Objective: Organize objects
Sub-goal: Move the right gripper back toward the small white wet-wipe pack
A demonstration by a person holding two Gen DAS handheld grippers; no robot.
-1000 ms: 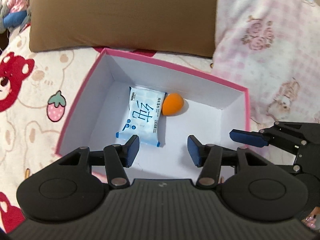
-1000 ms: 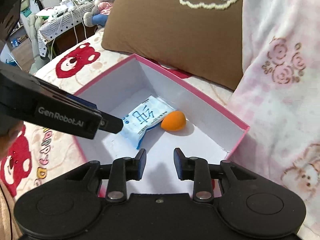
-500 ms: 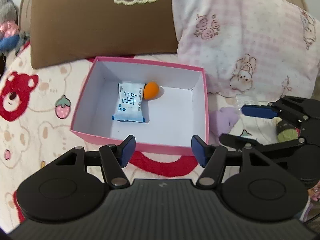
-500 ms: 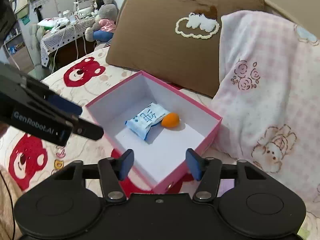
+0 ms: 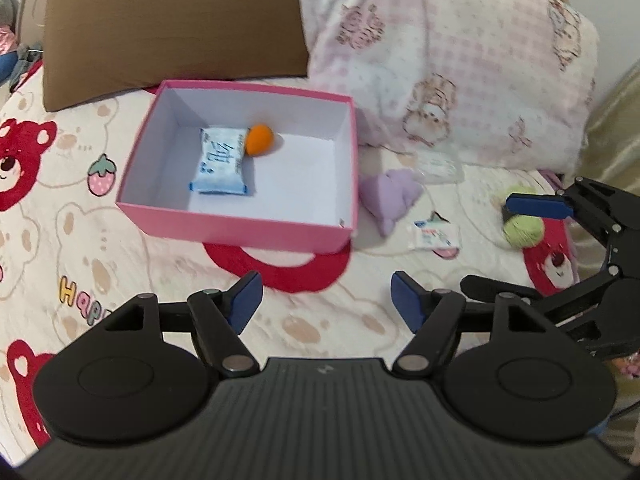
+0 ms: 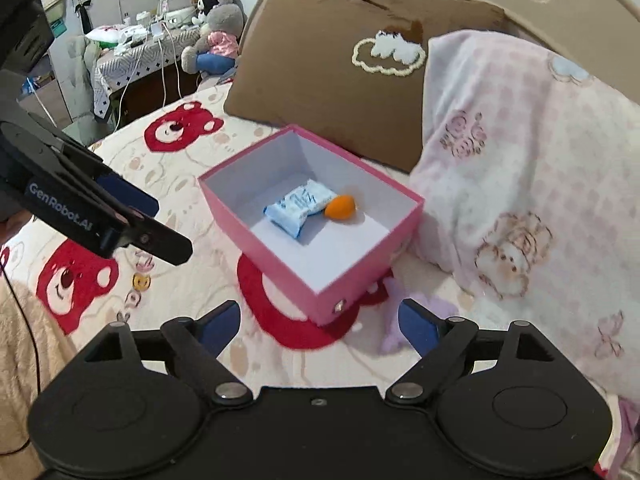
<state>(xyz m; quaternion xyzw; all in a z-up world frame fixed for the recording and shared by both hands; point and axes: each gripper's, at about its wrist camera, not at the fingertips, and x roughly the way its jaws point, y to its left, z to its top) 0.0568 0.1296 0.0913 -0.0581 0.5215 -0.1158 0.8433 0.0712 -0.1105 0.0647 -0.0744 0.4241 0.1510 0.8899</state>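
Observation:
A pink box (image 5: 240, 228) with white inside stands on the bed; it also shows in the right wrist view (image 6: 280, 248). In it lie a blue-white packet (image 5: 220, 162) (image 6: 300, 208) and an orange ball (image 5: 259, 140) (image 6: 340, 207). Right of the box on the bedspread lie a purple cloth (image 5: 390, 196), a small sachet (image 5: 434, 237), a clear packet (image 5: 438, 166) and a green ball (image 5: 522, 230). My left gripper (image 5: 326, 304) is open and empty, in front of the box. My right gripper (image 6: 320, 328) is open and empty; in the left wrist view (image 5: 516, 240) it stands open around the green ball's place.
A brown pillow (image 5: 168, 28) and a pink patterned pillow (image 5: 460, 64) lie behind the box. The bedspread (image 5: 60, 240) has red bear prints. A side table with plush toys (image 6: 216, 36) stands left of the bed.
Both grippers have drawn back from over the box and opened wider. The purple cloth, sachet and green ball have come into view at the right.

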